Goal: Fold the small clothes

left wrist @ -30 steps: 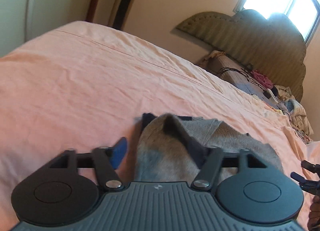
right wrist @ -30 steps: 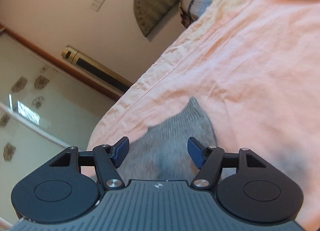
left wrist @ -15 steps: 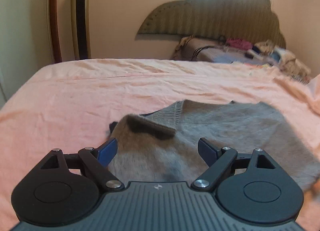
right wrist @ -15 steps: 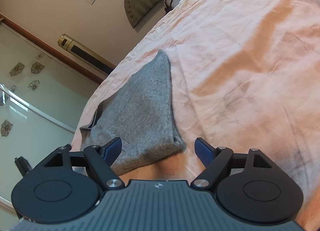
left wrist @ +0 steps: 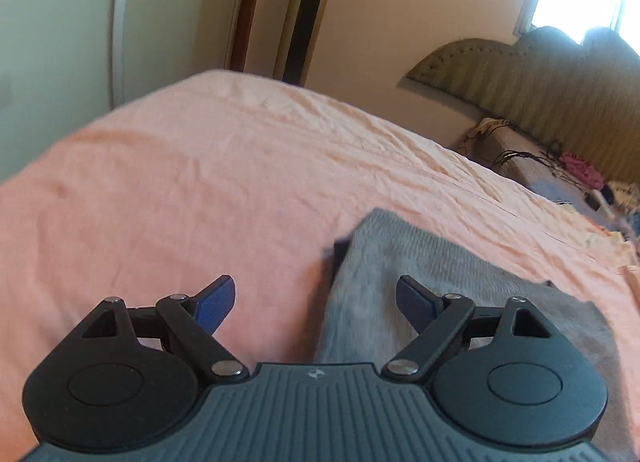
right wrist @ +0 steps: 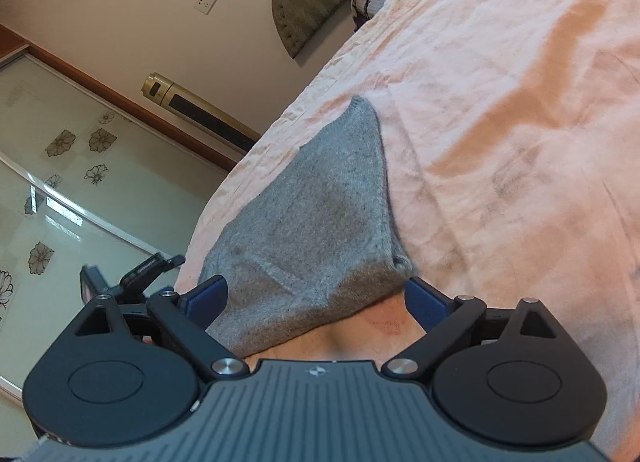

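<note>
A small grey knitted garment with a dark blue edge lies folded on the pink bed sheet. My left gripper is open and empty, just above the garment's left edge. In the right wrist view the garment lies flat as a long grey shape. My right gripper is open and empty over its near end. The left gripper shows at the garment's left side.
A padded headboard and a heap of clothes and cables lie at the bed's far end. A tall gold fan and a sliding glass door stand beyond the bed's left edge.
The left gripper let go of the garment's dark-edged fold, opened, and shifted left. The right gripper backed off a little; the garment now lies flat.
</note>
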The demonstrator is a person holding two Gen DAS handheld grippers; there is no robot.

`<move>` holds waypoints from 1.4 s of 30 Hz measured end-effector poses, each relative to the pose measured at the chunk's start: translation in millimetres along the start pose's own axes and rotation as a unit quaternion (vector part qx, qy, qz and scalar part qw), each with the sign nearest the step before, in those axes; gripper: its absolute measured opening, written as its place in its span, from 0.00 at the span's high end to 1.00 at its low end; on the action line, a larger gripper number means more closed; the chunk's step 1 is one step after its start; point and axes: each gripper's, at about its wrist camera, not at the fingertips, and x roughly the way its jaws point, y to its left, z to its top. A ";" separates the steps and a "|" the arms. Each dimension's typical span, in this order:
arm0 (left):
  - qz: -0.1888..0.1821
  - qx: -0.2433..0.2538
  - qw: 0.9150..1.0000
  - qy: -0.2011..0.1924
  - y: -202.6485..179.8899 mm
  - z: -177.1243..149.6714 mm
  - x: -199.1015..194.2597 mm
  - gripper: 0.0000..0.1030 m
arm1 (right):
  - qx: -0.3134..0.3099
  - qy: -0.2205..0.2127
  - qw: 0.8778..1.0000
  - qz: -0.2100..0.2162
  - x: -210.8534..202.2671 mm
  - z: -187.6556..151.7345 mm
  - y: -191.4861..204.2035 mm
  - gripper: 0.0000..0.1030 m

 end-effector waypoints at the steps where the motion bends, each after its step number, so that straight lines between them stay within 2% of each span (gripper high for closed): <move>1: -0.011 -0.034 0.999 0.008 13.5 -17.0 -12.0 0.14 | 0.007 0.003 1.000 -0.001 1.0 -2.8 -2.9 0.07; 4: -0.045 -0.130 0.990 0.038 44.3 -70.4 -34.3 0.15 | 0.024 0.008 1.000 -0.006 6.4 -11.1 -8.6 0.07; 5: -0.058 -0.138 0.989 0.011 47.6 -85.1 -43.6 0.12 | 0.027 0.008 1.000 -0.005 9.0 -12.2 -8.9 0.07; 7: -0.068 -0.161 0.985 0.005 44.9 -102.1 -55.8 0.08 | 0.031 0.004 0.999 -0.010 17.9 -12.1 -7.7 0.07; 8: -0.091 -0.171 0.981 0.008 40.3 -106.5 -58.2 0.04 | 0.032 0.001 0.999 -0.011 22.5 -10.6 -6.1 0.07; 10: -0.156 -0.186 0.969 0.037 32.2 -109.5 -49.2 0.04 | 0.039 -0.010 0.999 -0.013 34.5 -5.7 -2.1 0.07; 11: -0.170 -0.195 0.965 0.040 29.5 -109.9 -43.4 0.04 | 0.042 -0.018 0.999 -0.014 40.6 -3.6 -0.6 0.08; 12: -0.172 -0.202 0.964 0.032 28.9 -108.1 -38.4 0.04 | 0.043 -0.025 0.999 -0.018 47.6 -1.4 0.4 0.10; 14: -0.175 -0.227 0.958 0.030 33.0 -98.0 -24.0 0.05 | 0.036 -0.033 0.998 -0.034 60.4 2.2 3.5 0.21; 16: -0.182 -0.255 0.949 0.044 37.4 -88.3 -12.3 0.05 | 0.032 -0.034 0.998 -0.038 67.8 5.2 4.4 0.23; 17: -0.181 -0.256 0.948 0.050 37.2 -84.5 -8.7 0.07 | 0.035 -0.034 0.998 -0.039 68.6 6.1 4.9 0.23; 19: -0.161 -0.239 0.956 0.058 32.4 -82.9 -5.2 0.37 | 0.035 -0.030 0.998 -0.040 69.0 7.3 4.4 0.23; 20: -0.145 -0.224 0.961 0.072 29.3 -84.8 -0.4 0.75 | 0.034 -0.030 0.998 -0.041 69.0 7.2 4.2 0.26; 21: -0.128 -0.212 0.965 0.091 27.3 -85.5 5.9 0.91 | 0.030 -0.028 0.998 -0.045 69.5 7.6 4.8 0.29; 22: -0.129 -0.211 0.965 0.087 28.7 -88.6 5.5 0.91 | 0.025 -0.020 0.998 -0.050 71.6 8.4 5.5 0.43; 23: -0.129 -0.210 0.965 0.087 28.9 -88.5 6.1 0.92 | 0.030 -0.004 0.998 -0.052 75.6 9.0 3.4 0.63; 24: -0.126 -0.203 0.967 0.087 27.6 -87.3 5.6 0.93 | 0.039 0.011 0.998 -0.050 80.6 10.1 -0.2 0.71; 25: -0.122 -0.192 0.970 0.084 25.3 -85.8 3.2 0.94 | 0.044 0.015 0.998 -0.052 85.2 10.2 -3.8 0.84; 26: -0.122 -0.187 0.971 0.079 24.5 -84.2 -1.4 0.95 | 0.041 0.016 0.998 -0.054 87.8 10.9 -5.2 0.89; 31: -0.186 -0.157 0.969 0.046 34.8 -70.6 -60.3 0.96 | 0.007 0.014 0.999 -0.031 72.2 13.3 12.6 0.89; 34: -0.197 -0.138 0.970 0.044 50.5 -80.7 -91.9 0.96 | -0.026 0.027 0.999 -0.016 45.2 8.9 23.1 0.89; 35: -0.193 -0.129 0.971 0.053 56.1 -88.4 -95.5 0.96 | -0.029 0.035 0.999 -0.013 38.2 5.0 22.1 0.89; 37: -0.160 -0.103 0.979 0.077 65.2 -110.9 -91.5 0.96 | -0.033 0.051 0.998 -0.019 25.6 -7.8 15.2 0.89; 39: -0.130 -0.089 0.982 0.106 76.8 -130.5 -85.2 0.95 | -0.028 0.077 0.996 -0.037 24.1 -20.9 2.9 0.87; 40: -0.138 -0.088 0.982 0.094 82.4 -134.5 -90.8 0.93 | -0.016 0.084 0.995 -0.046 24.1 -26.6 -4.9 0.80; 42: -0.122 -0.083 0.987 0.065 87.4 -130.3 -106.8 0.85 | 0.001 0.070 0.997 -0.029 14.8 -27.1 -12.6 0.75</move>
